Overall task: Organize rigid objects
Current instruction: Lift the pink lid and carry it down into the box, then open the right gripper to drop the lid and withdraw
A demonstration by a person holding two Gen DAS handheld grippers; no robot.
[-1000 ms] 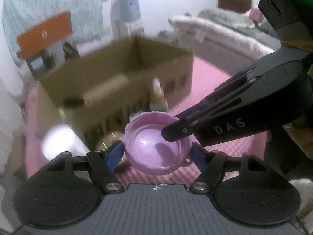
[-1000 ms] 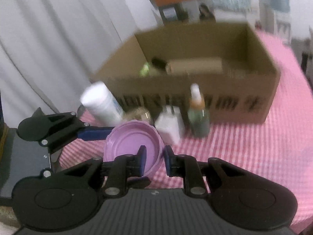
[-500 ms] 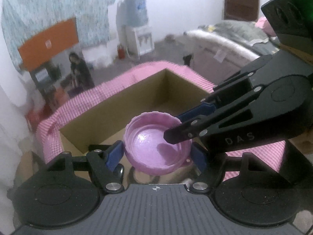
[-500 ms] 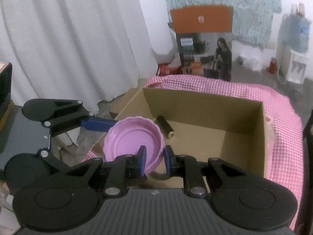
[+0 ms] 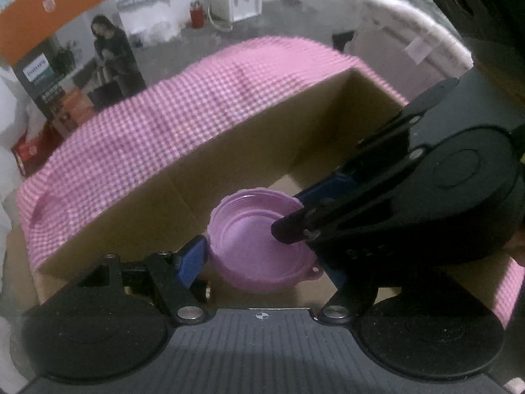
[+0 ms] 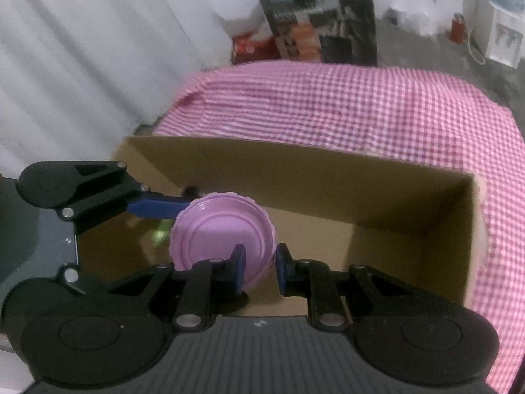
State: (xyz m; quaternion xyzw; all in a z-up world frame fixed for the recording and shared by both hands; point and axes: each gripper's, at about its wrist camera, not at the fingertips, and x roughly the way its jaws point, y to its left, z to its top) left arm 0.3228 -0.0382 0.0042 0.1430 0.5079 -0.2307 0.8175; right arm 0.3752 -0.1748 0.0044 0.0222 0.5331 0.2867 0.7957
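Observation:
A round purple lid (image 5: 252, 243), hollow side up, hangs over the open top of a brown cardboard box (image 5: 229, 164). My left gripper (image 5: 262, 264) is shut on it across its full width, a blue pad on either side. From the right comes my right gripper (image 6: 259, 269), shut on the lid's (image 6: 220, 229) near rim, one pad inside and one outside. In the right wrist view a blue finger (image 6: 157, 205) of the left gripper reaches the lid from the left. Low in the box (image 6: 328, 180), a dark thing and a green blur show behind the lid.
The box stands on a table under a pink checked cloth (image 6: 361, 105). Beyond the table an orange and grey carton (image 5: 65, 49) stands on the floor. A white curtain (image 6: 82, 65) hangs at the left, and a bed (image 5: 410, 26) lies at the far right.
Both grippers carried the purple lid from in front of the box to above its open inside. The bottles standing before the box have dropped out of view.

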